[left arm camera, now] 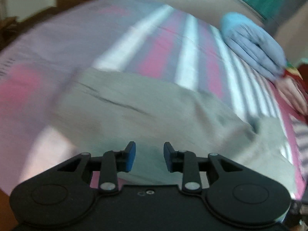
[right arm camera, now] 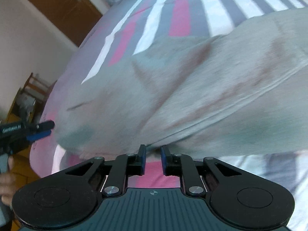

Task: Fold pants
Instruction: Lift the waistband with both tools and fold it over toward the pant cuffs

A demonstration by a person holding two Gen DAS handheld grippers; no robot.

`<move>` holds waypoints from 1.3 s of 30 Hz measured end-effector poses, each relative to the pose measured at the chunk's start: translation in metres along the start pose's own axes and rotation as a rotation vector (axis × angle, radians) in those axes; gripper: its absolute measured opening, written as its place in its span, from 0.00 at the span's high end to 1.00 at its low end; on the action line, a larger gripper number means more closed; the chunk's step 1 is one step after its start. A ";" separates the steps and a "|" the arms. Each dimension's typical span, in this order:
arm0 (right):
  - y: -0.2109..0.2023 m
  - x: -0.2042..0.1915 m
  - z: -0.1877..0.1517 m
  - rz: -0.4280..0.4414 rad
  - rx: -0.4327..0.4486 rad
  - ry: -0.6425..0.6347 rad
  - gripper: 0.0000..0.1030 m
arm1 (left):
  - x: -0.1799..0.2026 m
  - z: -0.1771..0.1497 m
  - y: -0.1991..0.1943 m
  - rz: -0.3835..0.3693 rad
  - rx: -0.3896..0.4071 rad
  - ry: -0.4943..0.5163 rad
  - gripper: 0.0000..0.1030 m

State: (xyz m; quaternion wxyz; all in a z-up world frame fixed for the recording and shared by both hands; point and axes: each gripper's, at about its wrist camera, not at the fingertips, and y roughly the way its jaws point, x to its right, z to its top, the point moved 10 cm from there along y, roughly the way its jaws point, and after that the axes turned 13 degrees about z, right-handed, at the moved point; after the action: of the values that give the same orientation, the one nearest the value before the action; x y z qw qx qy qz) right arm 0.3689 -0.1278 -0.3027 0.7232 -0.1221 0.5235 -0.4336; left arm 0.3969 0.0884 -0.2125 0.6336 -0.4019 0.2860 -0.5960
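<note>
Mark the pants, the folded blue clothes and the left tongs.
pants (right arm camera: 192, 88): right wrist view, middle of the grey fabric.
folded blue clothes (left arm camera: 254, 44): left wrist view, centre of the stack.
left tongs (left arm camera: 149, 156): left wrist view, between the fingertips.

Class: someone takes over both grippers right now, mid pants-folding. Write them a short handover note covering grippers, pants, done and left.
Left gripper: open, nothing between its pads, over the near edge of the pants.
Right gripper: slightly open at the pants' near edge; no cloth clamped.
Pants: grey, bunched and creased on the striped bedspread; folded blue clothes lie further back.
Done: pants seem partly doubled over, judging by the layers.
Left: smooth and finish folding.
</note>
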 end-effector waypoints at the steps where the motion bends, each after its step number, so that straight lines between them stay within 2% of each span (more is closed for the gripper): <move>1: -0.005 0.006 0.002 -0.011 0.009 0.007 0.85 | 0.009 -0.005 0.003 0.000 -0.002 0.001 0.79; 4: -0.016 0.016 0.003 -0.001 0.017 0.053 0.85 | 0.002 -0.013 0.013 0.069 -0.025 -0.070 0.80; 6: -0.018 0.014 0.002 0.011 0.012 0.046 0.85 | -0.024 -0.014 0.007 0.085 -0.024 -0.188 0.79; 8: -0.019 0.015 0.001 0.022 0.012 0.048 0.84 | -0.065 -0.011 -0.003 0.147 -0.005 -0.294 0.79; 9: -0.018 0.017 0.002 0.031 0.011 0.067 0.84 | -0.084 -0.010 -0.006 0.177 -0.003 -0.337 0.72; 11: -0.016 0.023 0.002 0.036 0.011 0.101 0.84 | -0.121 -0.008 -0.005 0.219 -0.025 -0.428 0.67; 13: -0.013 0.026 0.003 0.035 0.010 0.111 0.84 | -0.144 -0.008 0.000 0.196 -0.052 -0.511 0.67; 15: -0.008 0.025 0.002 0.037 0.007 0.110 0.84 | -0.149 -0.007 0.008 0.161 -0.078 -0.550 0.67; 19: -0.005 0.022 0.000 0.035 0.004 0.111 0.84 | -0.135 0.004 0.025 0.093 -0.080 -0.558 0.67; 22: -0.001 0.021 0.002 0.025 0.004 0.109 0.84 | -0.133 0.012 0.035 0.102 -0.070 -0.560 0.68; 24: 0.002 0.021 0.004 0.019 0.007 0.112 0.84 | -0.133 0.013 0.041 0.076 -0.067 -0.571 0.80; 27: 0.002 0.019 0.005 0.013 0.010 0.106 0.84 | -0.135 0.017 0.042 0.103 -0.036 -0.571 0.87; 31: 0.006 0.019 0.004 0.004 0.010 0.107 0.84 | -0.135 0.019 0.037 0.102 -0.001 -0.577 0.91; 34: 0.010 0.020 0.005 0.007 0.008 0.138 0.84 | -0.142 0.028 0.027 0.067 0.039 -0.617 0.91; 35: 0.010 0.019 0.005 0.010 0.008 0.139 0.84 | -0.141 0.029 0.028 0.083 0.043 -0.585 0.91; 37: 0.008 0.015 0.008 0.015 0.013 0.124 0.84 | -0.138 0.014 0.047 0.157 -0.026 -0.501 0.91; 39: 0.008 0.015 0.007 0.006 0.006 0.105 0.84 | -0.133 0.003 0.053 0.170 -0.048 -0.463 0.88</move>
State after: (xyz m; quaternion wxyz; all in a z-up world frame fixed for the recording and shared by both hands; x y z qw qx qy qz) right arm 0.3801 -0.1364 -0.3149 0.6964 -0.0954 0.5599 -0.4386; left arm 0.4109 0.2186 -0.2712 0.7205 -0.5170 0.1799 -0.4256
